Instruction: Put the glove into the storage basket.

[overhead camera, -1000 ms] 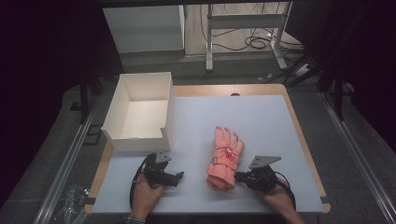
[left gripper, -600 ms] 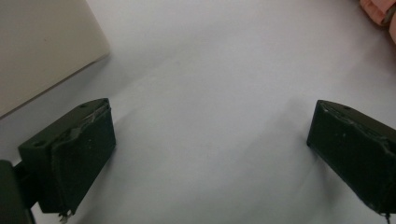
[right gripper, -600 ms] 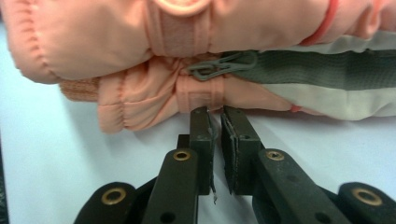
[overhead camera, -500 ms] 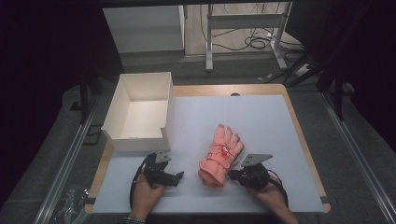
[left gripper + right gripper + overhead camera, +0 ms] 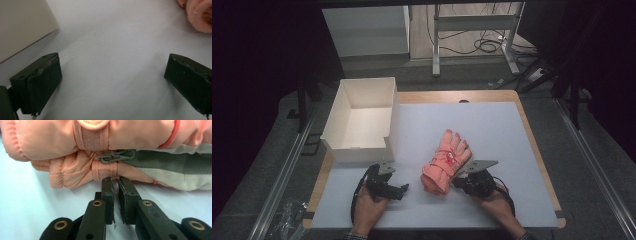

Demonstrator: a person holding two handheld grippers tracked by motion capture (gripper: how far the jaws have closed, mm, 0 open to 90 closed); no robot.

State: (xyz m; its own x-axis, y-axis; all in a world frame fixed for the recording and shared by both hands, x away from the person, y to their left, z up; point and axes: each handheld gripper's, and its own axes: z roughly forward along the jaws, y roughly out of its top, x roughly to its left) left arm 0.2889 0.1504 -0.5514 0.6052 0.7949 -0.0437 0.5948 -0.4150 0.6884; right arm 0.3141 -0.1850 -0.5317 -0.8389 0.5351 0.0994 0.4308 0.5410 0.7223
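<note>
The padded pink gloves (image 5: 105,150), stacked and clipped together, lay just beyond the right gripper (image 5: 115,182), whose nearly closed jaws pinched their edge. The left gripper (image 5: 112,75) gaped wide, holding nothing.

I see the glove (image 5: 75,142) as padded, quilted salmon cloth with a grey mesh panel and metal clip. The table (image 5: 492,125) looks matt, smooth, wood-edged. The box (image 5: 362,117) seems plain matt card.
</note>
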